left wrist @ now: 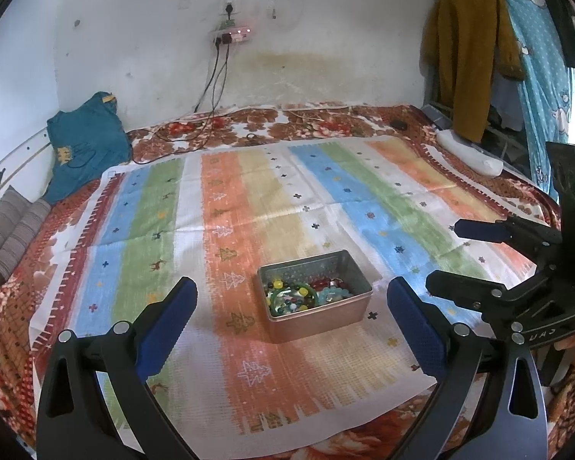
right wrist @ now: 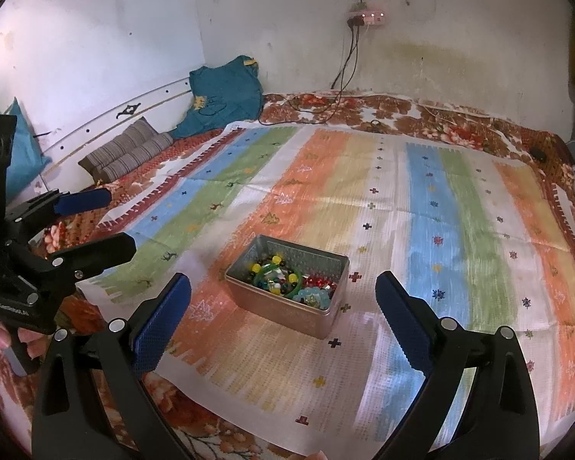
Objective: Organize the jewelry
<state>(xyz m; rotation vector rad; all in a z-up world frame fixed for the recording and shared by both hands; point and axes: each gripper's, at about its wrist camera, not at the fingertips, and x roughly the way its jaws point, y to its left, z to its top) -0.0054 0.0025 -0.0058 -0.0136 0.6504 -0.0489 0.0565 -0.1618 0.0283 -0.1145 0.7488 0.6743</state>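
One tin [left wrist: 313, 292] is sitting at the lower centre of both views, holding beads [left wrist: 306, 294] and a green bangle [right wrist: 287, 281]. Both tongs are hanging spread and gripping nothing: the left gripper [left wrist: 291, 318] is framing the tin, the right gripper [right wrist: 283, 318] likewise. Nothing is lying between them and the tin. A striped cloth [left wrist: 249, 207] is covering a floral bedspread [left wrist: 326, 122]. Teal fabric [left wrist: 86, 142] is leaning at upper left, clothes [left wrist: 475, 53] hanging at upper right, cables [left wrist: 214, 88] trailing down the wall.
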